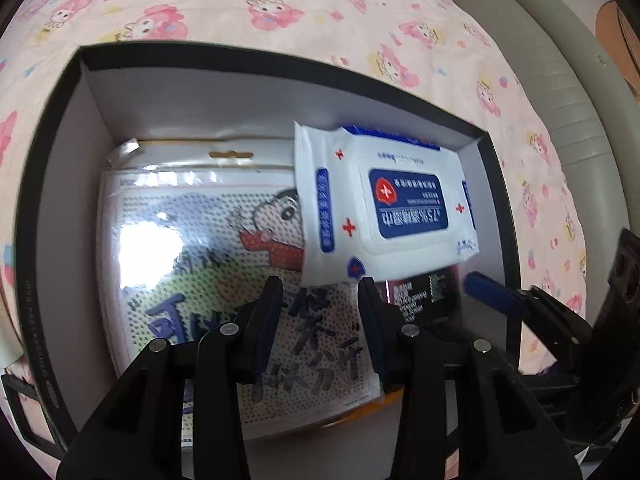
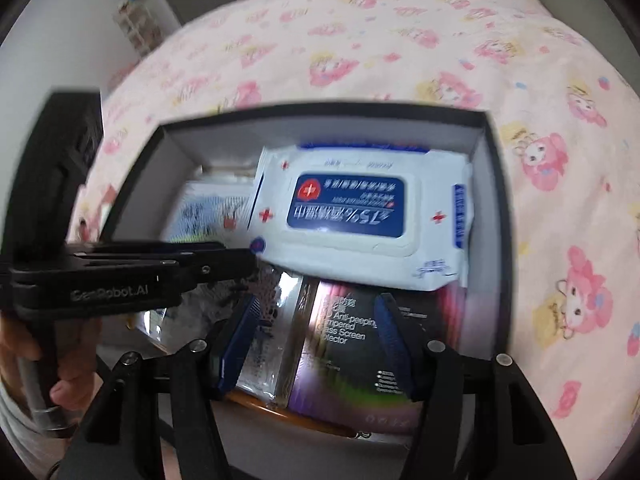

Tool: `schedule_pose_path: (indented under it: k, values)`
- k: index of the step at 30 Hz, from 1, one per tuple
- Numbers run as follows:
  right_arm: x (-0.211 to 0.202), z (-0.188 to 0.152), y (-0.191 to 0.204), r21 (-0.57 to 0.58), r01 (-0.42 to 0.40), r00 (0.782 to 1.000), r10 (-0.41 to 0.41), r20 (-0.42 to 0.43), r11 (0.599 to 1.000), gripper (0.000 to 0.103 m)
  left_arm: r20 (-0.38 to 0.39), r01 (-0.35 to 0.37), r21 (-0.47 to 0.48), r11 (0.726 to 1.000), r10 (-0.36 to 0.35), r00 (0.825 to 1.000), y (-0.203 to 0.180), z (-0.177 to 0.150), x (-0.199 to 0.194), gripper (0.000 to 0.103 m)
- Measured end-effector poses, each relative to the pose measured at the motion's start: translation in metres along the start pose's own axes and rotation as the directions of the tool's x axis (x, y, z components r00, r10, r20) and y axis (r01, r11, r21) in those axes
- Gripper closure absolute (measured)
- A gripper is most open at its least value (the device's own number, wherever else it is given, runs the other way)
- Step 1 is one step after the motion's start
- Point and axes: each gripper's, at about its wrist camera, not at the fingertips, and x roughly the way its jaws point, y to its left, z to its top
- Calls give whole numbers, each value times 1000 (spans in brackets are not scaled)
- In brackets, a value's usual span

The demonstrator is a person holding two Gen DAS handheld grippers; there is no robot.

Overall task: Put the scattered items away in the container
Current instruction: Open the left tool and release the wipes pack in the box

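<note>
box: you're hovering both grippers over the black box [image 1: 52, 184] with the grey lining; it's sitting on the pink cartoon-print bedsheet [image 1: 280, 4].
wipes: the 75% alcohol wipes pack [image 1: 384, 204] is lying in the far right part of the box, tilted, its left edge overlapping the bead-art kit [image 1: 192, 264] and its near edge riding on the screen protector box [image 2: 352, 344].
bead kit: it's lying flat along the left side in its glossy bag, taking up most of the floor.
screen protector: the anti-peeping tempered glass pack is sitting near right, partly under the wipes; a clear-wrapped flat item [image 2: 276, 336] is lying just left of it, too blurred to name.
left gripper: the left gripper [image 1: 320, 312] is spread, pinching nothing, tips just short of the near edge of the wipes.
right gripper: the right gripper [image 2: 316, 340] is also spread and empty, fingers straddling the screen protector; the view is motion-blurred, so contact can't be confirmed.
step, my read: you're settling the wipes so the load sits below the rim.
how to do it well: nudge the pack with one finger on the soft body, not the lid flap, and press it down gently toward the far right corner.
clearance: keep the two grippers apart; they're crowding the same corner.
risk: the glossy bag is looking slippery, so a side push may drag the kit along.
progress: no loose items are showing on the sheet in either view; looks nearly done.
</note>
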Motion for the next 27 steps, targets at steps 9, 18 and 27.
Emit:
schedule_pose_path:
  k: [9, 18, 27]
  values:
    - [0, -1, -3, 13, 50, 999, -50, 10, 999, 46, -40, 36, 55, 998, -34, 999, -9, -4, 2, 64]
    - [5, -1, 0, -37, 165, 986, -165, 26, 986, 46, 16, -20, 41, 999, 19, 1000, -4, 0, -5, 65]
    - [-4, 2, -4, -10, 176, 982, -175, 74, 984, 46, 68, 36, 60, 998, -40, 997, -12, -6, -18, 65]
